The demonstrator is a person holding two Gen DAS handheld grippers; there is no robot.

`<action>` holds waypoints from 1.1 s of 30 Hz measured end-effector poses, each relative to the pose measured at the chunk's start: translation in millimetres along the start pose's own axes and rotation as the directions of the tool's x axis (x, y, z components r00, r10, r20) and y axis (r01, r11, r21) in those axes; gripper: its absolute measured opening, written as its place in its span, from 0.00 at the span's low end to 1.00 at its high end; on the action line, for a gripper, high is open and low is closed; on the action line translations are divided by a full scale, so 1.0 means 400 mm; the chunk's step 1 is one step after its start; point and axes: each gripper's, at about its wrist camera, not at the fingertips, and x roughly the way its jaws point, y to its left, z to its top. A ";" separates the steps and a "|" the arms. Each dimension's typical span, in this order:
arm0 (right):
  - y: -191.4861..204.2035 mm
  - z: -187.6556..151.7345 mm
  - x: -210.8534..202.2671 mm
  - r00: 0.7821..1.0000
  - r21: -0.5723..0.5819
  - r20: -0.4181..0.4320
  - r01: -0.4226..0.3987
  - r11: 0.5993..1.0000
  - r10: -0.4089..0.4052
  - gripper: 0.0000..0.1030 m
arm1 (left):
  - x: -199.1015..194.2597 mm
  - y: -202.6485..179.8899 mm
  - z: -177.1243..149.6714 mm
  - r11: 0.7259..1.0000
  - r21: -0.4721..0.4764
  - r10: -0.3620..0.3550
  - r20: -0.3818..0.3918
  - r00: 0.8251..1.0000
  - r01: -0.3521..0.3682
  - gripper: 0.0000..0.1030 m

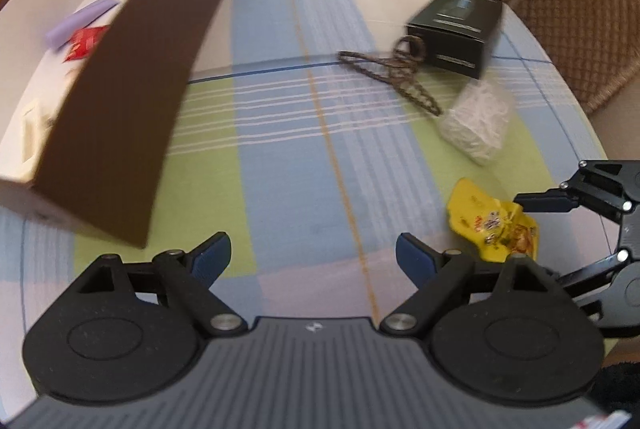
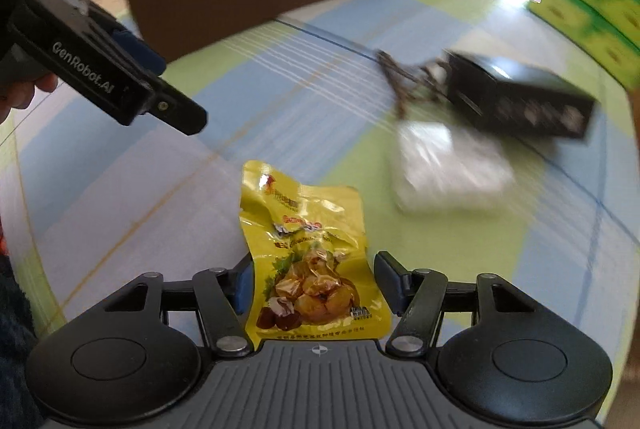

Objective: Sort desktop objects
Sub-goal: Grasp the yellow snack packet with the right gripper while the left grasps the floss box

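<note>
A yellow snack packet (image 2: 310, 261) lies on the checked tablecloth between the open fingers of my right gripper (image 2: 314, 281); it also shows in the left wrist view (image 1: 490, 219). My left gripper (image 1: 314, 259) is open and empty above the cloth, next to the brown cardboard box (image 1: 132, 89). Further off lie a black box (image 1: 456, 31), a brown chain (image 1: 394, 77) and a white plastic packet (image 1: 478, 121). The right gripper (image 1: 532, 229) shows at the right edge of the left wrist view. The left gripper (image 2: 176, 85) shows at the left of the right wrist view.
The cardboard box holds a purple item (image 1: 80, 21), a red packet (image 1: 86, 43) and a cream item (image 1: 32, 133). Green cartons (image 2: 592, 1) stand at the table's far end. A wicker chair (image 1: 576, 29) stands beside the table.
</note>
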 end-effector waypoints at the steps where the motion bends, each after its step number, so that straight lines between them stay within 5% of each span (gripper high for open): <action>1: -0.010 -0.009 -0.008 1.000 0.025 -0.003 0.018 1.000 -0.018 0.56 | 0.004 -0.009 0.003 1.000 0.018 -0.011 0.002 1.000 0.011 0.85; 10: -0.132 -0.071 -0.060 0.976 0.267 -0.044 0.217 0.939 -0.214 0.55 | 0.043 -0.117 0.050 0.966 0.236 -0.124 0.052 0.991 0.108 0.84; 19: -0.219 -0.137 -0.102 0.959 0.375 -0.060 0.279 0.884 -0.278 0.55 | 0.103 -0.220 0.121 0.886 0.430 -0.228 0.077 0.971 0.174 0.81; 26: -0.241 -0.165 -0.120 0.953 0.414 -0.061 0.294 0.862 -0.296 0.55 | 0.166 -0.285 0.186 0.862 0.468 -0.244 0.047 0.969 0.195 0.80; 33: -0.245 -0.176 -0.123 0.952 0.431 -0.055 0.295 0.853 -0.301 0.55 | 0.230 -0.322 0.213 0.873 0.433 -0.248 -0.005 0.969 0.226 0.53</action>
